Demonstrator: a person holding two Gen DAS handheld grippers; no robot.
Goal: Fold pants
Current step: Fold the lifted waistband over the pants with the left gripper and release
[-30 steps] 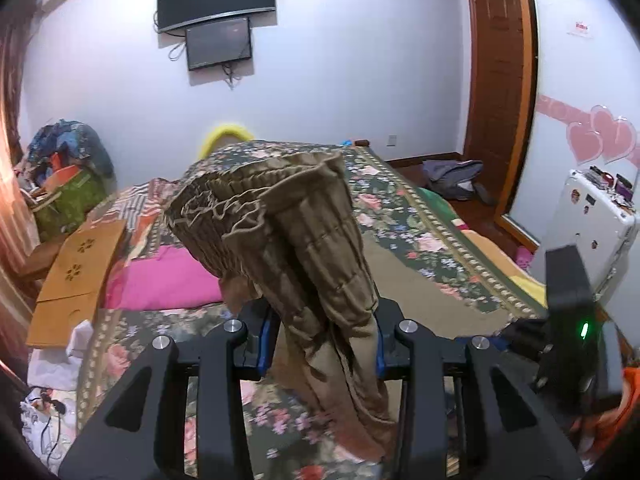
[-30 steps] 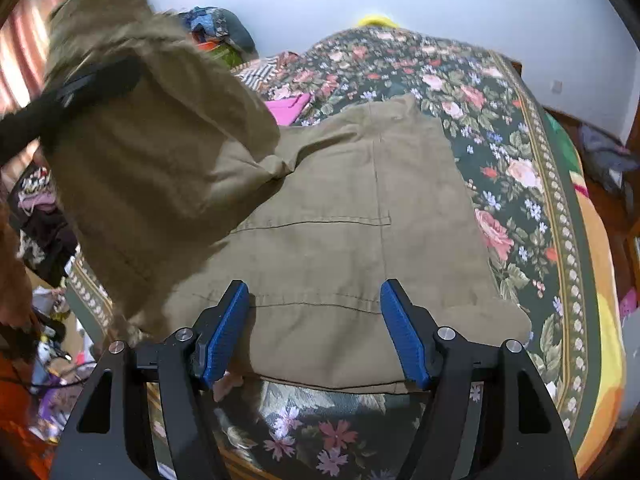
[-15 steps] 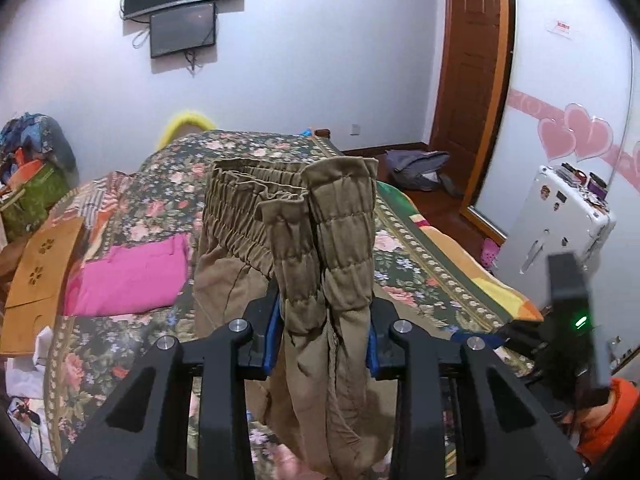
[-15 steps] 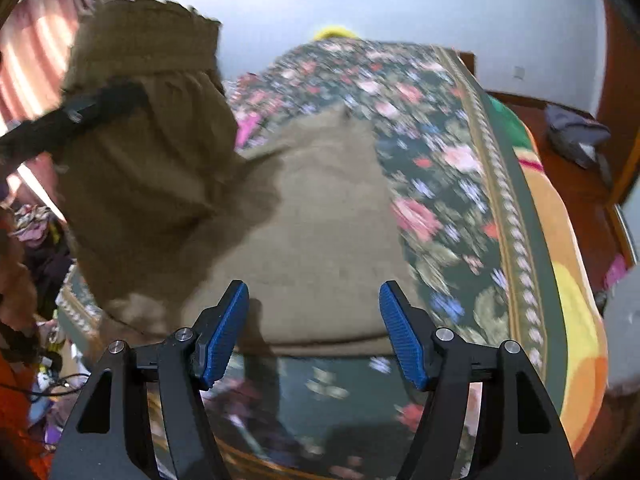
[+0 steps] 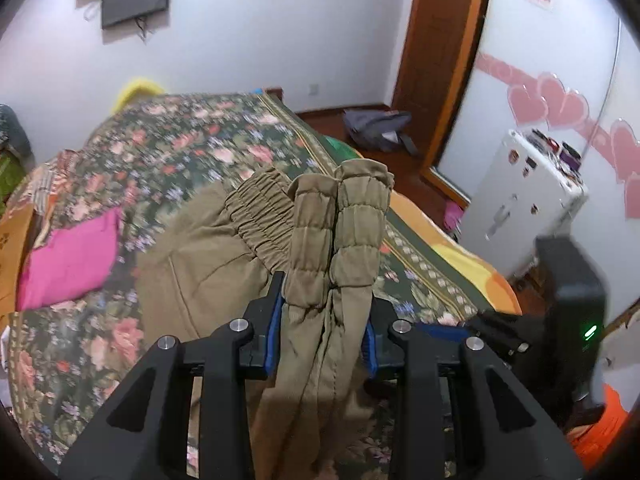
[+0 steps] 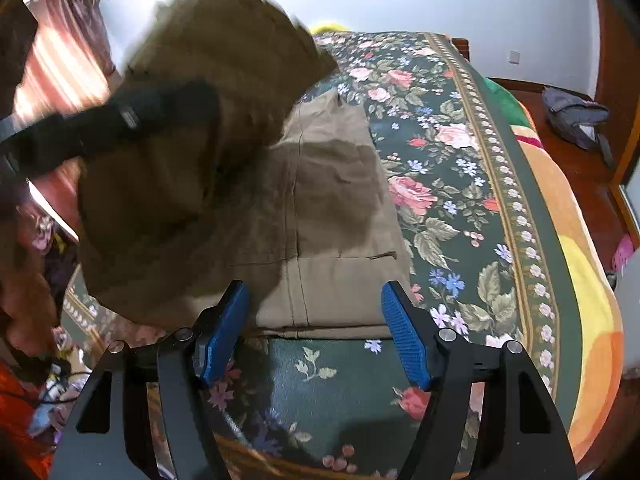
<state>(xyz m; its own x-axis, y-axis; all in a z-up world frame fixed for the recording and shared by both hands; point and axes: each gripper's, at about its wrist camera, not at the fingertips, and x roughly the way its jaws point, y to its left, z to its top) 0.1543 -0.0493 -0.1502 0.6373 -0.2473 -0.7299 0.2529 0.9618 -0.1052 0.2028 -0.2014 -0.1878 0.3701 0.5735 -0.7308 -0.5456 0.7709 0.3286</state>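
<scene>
Olive-brown pants point(image 6: 332, 208) lie partly flat on the floral bed. My left gripper point(image 5: 322, 320) is shut on the bunched elastic waistband point(image 5: 340, 232) and holds it up above the bed, the cloth hanging down between the fingers. In the right wrist view the lifted part point(image 6: 192, 152) hangs blurred at the left, with the left gripper's black body point(image 6: 108, 128) across it. My right gripper point(image 6: 316, 328) is open and empty, just above the near folded edge of the pants.
The floral bedspread point(image 6: 460, 184) has an orange-yellow border at its right side. A pink pillow point(image 5: 68, 256) lies at the left of the bed. A white cabinet point(image 5: 520, 204), a wooden door point(image 5: 440, 52) and a grey bag on the floor point(image 5: 376, 128) stand to the right.
My left gripper has swung the held waistband to the right and lower over the flat part of the pants. My right gripper stayed open and shifted towards the pants' near edge.
</scene>
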